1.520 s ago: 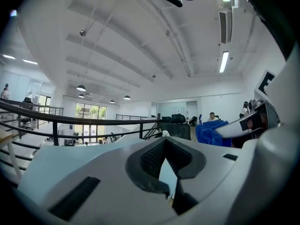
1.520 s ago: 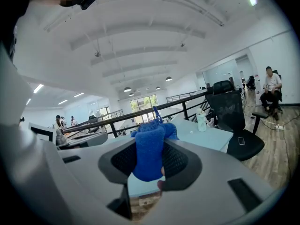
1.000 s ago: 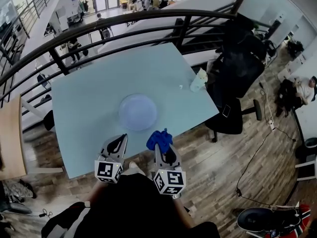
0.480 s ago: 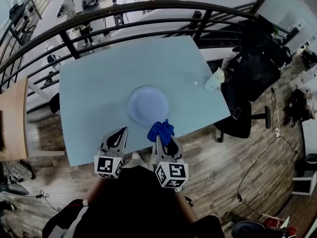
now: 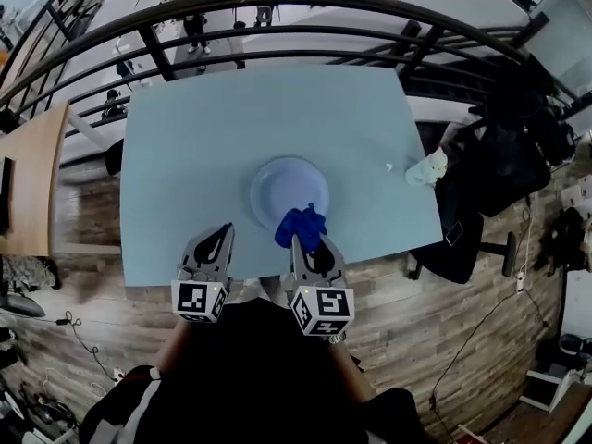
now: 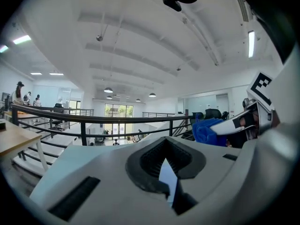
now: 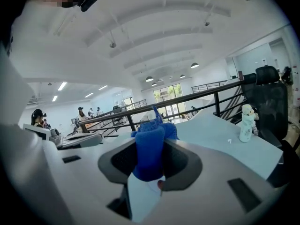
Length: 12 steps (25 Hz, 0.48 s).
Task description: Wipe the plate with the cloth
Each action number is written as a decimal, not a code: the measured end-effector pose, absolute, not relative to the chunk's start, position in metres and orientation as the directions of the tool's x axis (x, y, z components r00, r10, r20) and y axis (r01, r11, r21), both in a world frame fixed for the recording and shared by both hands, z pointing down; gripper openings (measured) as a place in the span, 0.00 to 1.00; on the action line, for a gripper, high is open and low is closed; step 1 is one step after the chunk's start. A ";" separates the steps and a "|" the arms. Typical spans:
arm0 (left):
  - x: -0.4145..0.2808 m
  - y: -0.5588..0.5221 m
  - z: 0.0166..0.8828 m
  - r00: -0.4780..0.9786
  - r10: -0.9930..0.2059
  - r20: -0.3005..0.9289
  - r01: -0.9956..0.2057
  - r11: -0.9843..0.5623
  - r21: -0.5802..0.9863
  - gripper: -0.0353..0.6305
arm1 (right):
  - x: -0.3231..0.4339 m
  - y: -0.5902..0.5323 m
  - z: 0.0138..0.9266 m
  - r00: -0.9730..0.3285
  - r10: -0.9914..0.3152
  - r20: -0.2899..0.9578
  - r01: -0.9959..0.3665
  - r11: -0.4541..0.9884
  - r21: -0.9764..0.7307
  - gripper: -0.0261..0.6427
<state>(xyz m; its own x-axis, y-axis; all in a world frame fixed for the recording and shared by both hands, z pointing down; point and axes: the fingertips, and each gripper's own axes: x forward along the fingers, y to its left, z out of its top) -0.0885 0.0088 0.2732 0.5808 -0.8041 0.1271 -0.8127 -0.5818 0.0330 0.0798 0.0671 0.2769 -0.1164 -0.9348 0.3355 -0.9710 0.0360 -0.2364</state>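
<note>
- Currently, the right gripper [image 5: 305, 240] is clamping a bunched, bright blue cloth [image 7: 151, 146] between its jaws, and the cloth is bulging up and forward past the jaw tips.
- From the head view, that cloth is overlapping the near rim of the round, pale blue plate [image 5: 289, 191]. It is possibly brushing the rim, though from overhead it is hard to say whether it is touching or hanging just above.
- The plate is sitting flat on the light blue rectangular table [image 5: 203, 146], closer to the person's edge of the table than to the far edge.
- The left gripper [image 5: 219, 239] is hanging to the near left of the plate, apart from it, over the table's near edge. Its jaws are pressing together, closed on themselves alone.
- In the left gripper view, the right gripper and its blue cloth are showing off to the right side.
- A small white bottle-like object [image 5: 426, 167] is standing well to the right of the plate, at the table's right edge.
- A black metal railing [image 5: 277, 35] is curving past the far side of the table, beyond the plate.
- A black office chair [image 5: 460, 239] is standing to the right of the plate, off the table on the wood-plank floor [image 5: 388, 313].
</note>
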 end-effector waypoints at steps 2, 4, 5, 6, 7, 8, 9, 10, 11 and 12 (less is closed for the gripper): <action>-0.085 0.006 0.275 0.555 -0.820 0.140 -0.830 -0.556 0.034 0.05 | 0.085 0.058 0.279 -0.151 -0.927 0.343 -0.968 0.068 -0.243 0.22; -0.080 0.004 0.281 0.530 -0.835 0.147 -0.847 -0.531 0.038 0.06 | 0.091 0.048 0.283 -0.182 -0.919 0.349 -0.964 0.097 -0.248 0.22; -0.076 0.002 0.285 0.518 -0.842 0.151 -0.854 -0.518 0.039 0.06 | 0.095 0.043 0.286 -0.198 -0.915 0.352 -0.962 0.112 -0.249 0.22; -0.073 -0.001 0.287 0.505 -0.849 0.156 -0.862 -0.506 0.040 0.06 | 0.099 0.037 0.288 -0.214 -0.910 0.355 -0.960 0.128 -0.250 0.22; -0.069 -0.003 0.289 0.493 -0.855 0.161 -0.869 -0.493 0.040 0.05 | 0.102 0.032 0.289 -0.231 -0.905 0.358 -0.957 0.145 -0.250 0.22; -0.065 -0.006 0.290 0.480 -0.862 0.165 -0.876 -0.480 0.039 0.06 | 0.105 0.027 0.290 -0.248 -0.900 0.359 -0.954 0.163 -0.250 0.22; -0.061 -0.008 0.291 0.466 -0.869 0.167 -0.883 -0.467 0.037 0.05 | 0.108 0.022 0.290 -0.265 -0.895 0.360 -0.951 0.181 -0.251 0.22; -0.057 -0.009 0.292 0.453 -0.875 0.168 -0.890 -0.455 0.034 0.05 | 0.111 0.018 0.291 -0.282 -0.890 0.358 -0.947 0.198 -0.252 0.22; -0.053 -0.010 0.292 0.441 -0.881 0.171 -0.896 -0.443 0.028 0.06 | 0.114 0.013 0.291 -0.298 -0.885 0.357 -0.943 0.215 -0.253 0.22; -0.049 -0.011 0.291 0.429 -0.886 0.174 -0.901 -0.433 0.020 0.06 | 0.117 0.009 0.292 -0.315 -0.880 0.356 -0.939 0.232 -0.255 0.22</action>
